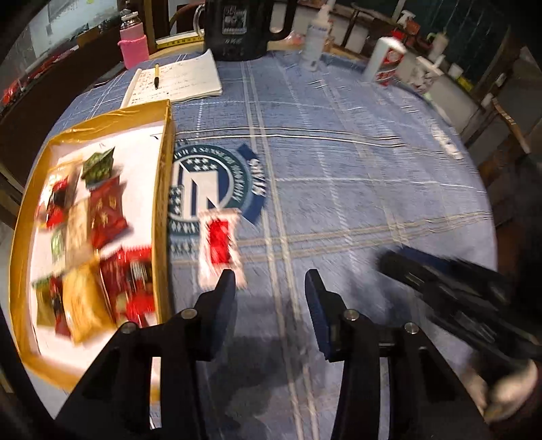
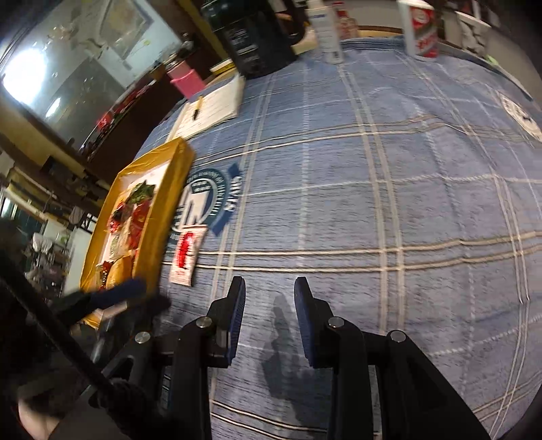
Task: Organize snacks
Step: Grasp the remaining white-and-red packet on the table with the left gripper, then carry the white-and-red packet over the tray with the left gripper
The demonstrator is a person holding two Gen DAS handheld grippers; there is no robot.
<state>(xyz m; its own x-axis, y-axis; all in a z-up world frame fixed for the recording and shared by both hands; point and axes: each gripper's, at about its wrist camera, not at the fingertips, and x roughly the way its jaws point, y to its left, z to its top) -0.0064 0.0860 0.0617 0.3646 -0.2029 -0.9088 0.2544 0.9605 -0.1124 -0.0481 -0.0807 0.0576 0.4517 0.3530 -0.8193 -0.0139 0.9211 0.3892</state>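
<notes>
A yellow box (image 1: pixel 165 176) with a white floor holds several red, green and gold snack packets (image 1: pixel 101 216). One red-and-white snack packet (image 1: pixel 220 243) lies on the blue plaid tablecloth just right of the box. My left gripper (image 1: pixel 269 282) is open and empty, its left fingertip at the packet's near edge. My right gripper (image 2: pixel 269 287) is open and empty over bare cloth, right of the same packet (image 2: pixel 186 257) and the box (image 2: pixel 169 189). The right gripper also shows in the left wrist view (image 1: pixel 440 287) at the right.
At the table's far side lie a notebook (image 1: pixel 183 81) with a pen, a pink bottle (image 1: pixel 133 44), a black jug (image 1: pixel 240 30), a white bottle (image 1: pixel 315 37) and a red-and-white cup (image 1: pixel 386 61). A round logo (image 1: pixel 216 186) marks the tablecloth.
</notes>
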